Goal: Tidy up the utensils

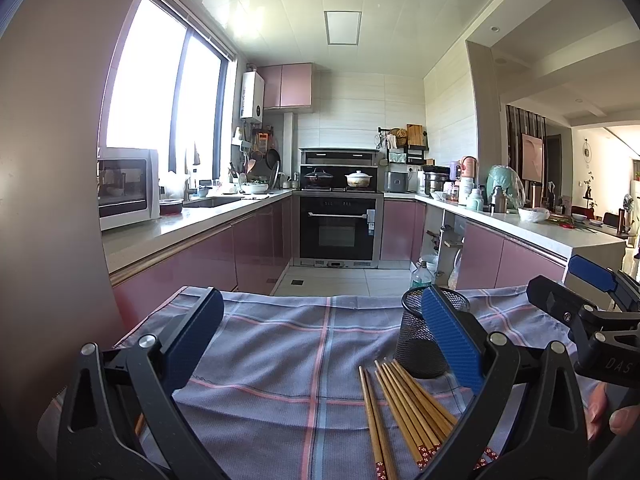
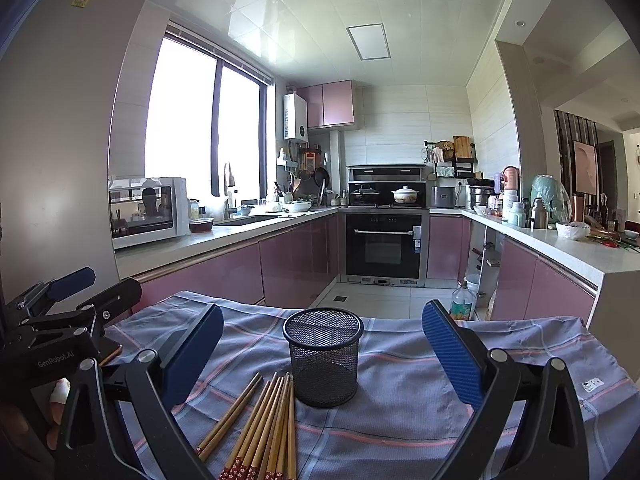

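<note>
Checked cloth [image 2: 400,420] | mesh cup [image 2: 323,356] unobstructed only in right view | chopsticks [image 2: 264,428] loose | both grippers [image 1: 320,344] [image 2: 322,354] apart, empty

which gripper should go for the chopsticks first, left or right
Probably the right gripper: open, with the chopsticks just left of its centre and the mesh cup straight ahead. The left gripper sees both off to its right.

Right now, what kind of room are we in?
A home kitchen, most likely: a built-in oven with pots on the stove above, a microwave on the counter, and a sink under the window.
</note>
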{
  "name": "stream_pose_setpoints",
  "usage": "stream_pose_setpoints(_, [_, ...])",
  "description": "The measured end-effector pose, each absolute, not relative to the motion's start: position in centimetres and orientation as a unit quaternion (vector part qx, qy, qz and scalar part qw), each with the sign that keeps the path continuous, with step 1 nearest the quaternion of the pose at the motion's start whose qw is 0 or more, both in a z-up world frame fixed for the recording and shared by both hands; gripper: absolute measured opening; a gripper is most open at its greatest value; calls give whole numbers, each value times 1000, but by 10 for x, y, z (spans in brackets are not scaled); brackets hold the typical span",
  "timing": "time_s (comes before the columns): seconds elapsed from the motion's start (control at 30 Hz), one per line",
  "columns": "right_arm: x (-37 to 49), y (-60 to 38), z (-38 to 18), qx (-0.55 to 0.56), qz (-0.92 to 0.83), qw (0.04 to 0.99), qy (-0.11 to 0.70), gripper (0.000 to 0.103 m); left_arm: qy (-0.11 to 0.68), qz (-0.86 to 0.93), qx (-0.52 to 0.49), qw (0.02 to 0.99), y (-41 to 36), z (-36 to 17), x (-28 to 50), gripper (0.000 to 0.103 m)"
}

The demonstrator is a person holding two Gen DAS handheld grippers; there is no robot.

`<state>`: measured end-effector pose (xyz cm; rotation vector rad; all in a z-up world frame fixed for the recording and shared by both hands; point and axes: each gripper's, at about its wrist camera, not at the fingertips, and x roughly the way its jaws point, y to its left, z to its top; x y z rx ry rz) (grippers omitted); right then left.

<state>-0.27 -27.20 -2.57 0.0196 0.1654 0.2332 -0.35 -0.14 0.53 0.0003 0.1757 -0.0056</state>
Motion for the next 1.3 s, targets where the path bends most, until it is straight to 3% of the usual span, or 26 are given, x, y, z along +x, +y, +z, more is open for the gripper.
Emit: stream_pose_setpoints(1.3, [-4,-274,-25,15,120,989,82,96,87,-3,0,996,-1,4,-4,97])
